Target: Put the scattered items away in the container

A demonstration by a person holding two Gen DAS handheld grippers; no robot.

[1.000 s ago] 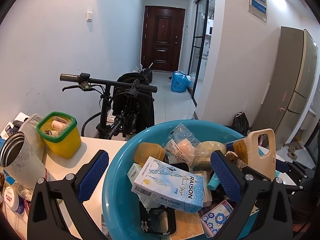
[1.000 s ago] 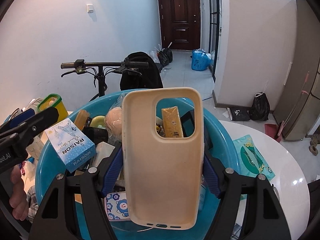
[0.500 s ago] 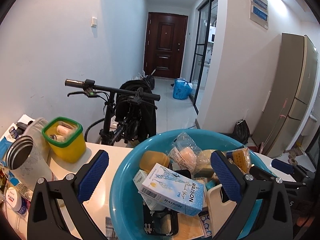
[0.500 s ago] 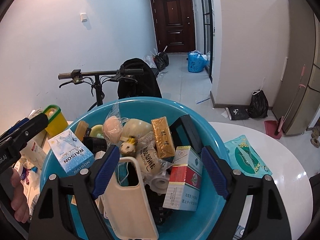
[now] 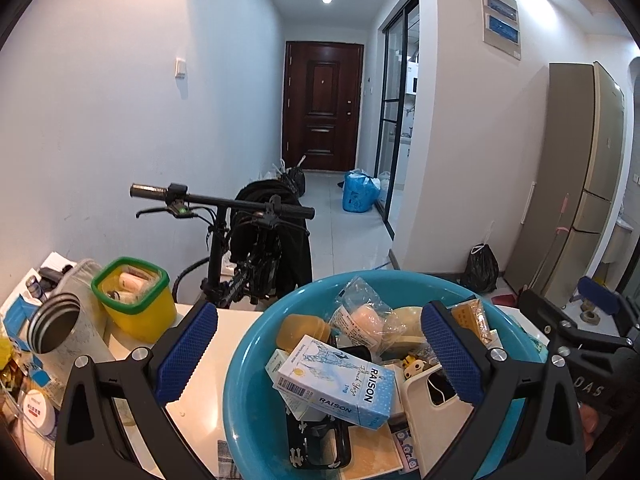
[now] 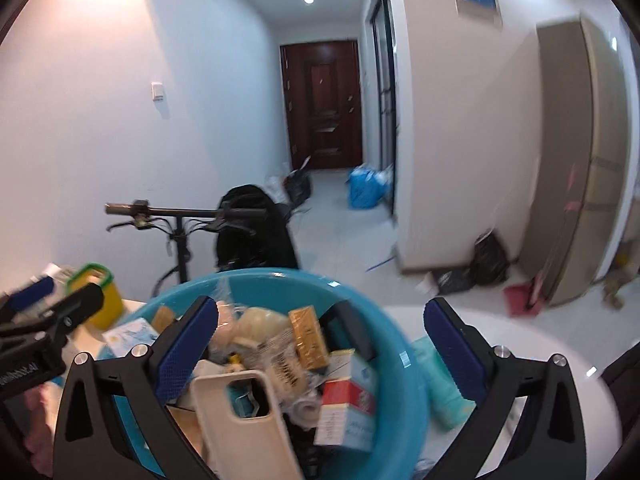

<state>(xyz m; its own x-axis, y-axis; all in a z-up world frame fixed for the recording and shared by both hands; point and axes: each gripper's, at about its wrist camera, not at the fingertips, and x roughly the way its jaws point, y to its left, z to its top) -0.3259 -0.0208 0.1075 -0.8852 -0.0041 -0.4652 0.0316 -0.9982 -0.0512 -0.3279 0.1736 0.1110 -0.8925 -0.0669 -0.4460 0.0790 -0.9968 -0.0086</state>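
The phone case (image 6: pixel 240 420) that I held upright between my right fingers a second ago now lies loose in the blue basin (image 5: pixel 256 360), at its near right side, leaning on the pile with its camera cut-out up. My right gripper (image 6: pixel 320 348) has let go and pulled back above the basin; its jaws stand wide apart with nothing between them, and its view is blurred. My left gripper (image 5: pixel 316 350) has stayed wide open over the basin's near left rim and grips nothing.

In the basin I count one phone case, one pale blue tissue box (image 5: pixel 340 384) lying on top near the middle, one red and white box (image 6: pixel 348 404) at the right, one gold bar-shaped packet (image 6: pixel 308 338) toward the far side, and one black case (image 5: pixel 316 436) at the near edge. The smaller wrapped things I cannot count.

The basin sits on the white table (image 5: pixel 224 340). One yellow tub with a green rim (image 5: pixel 136 300) stands to its left, and one teal packet (image 6: pixel 436 380) lies just to its right.
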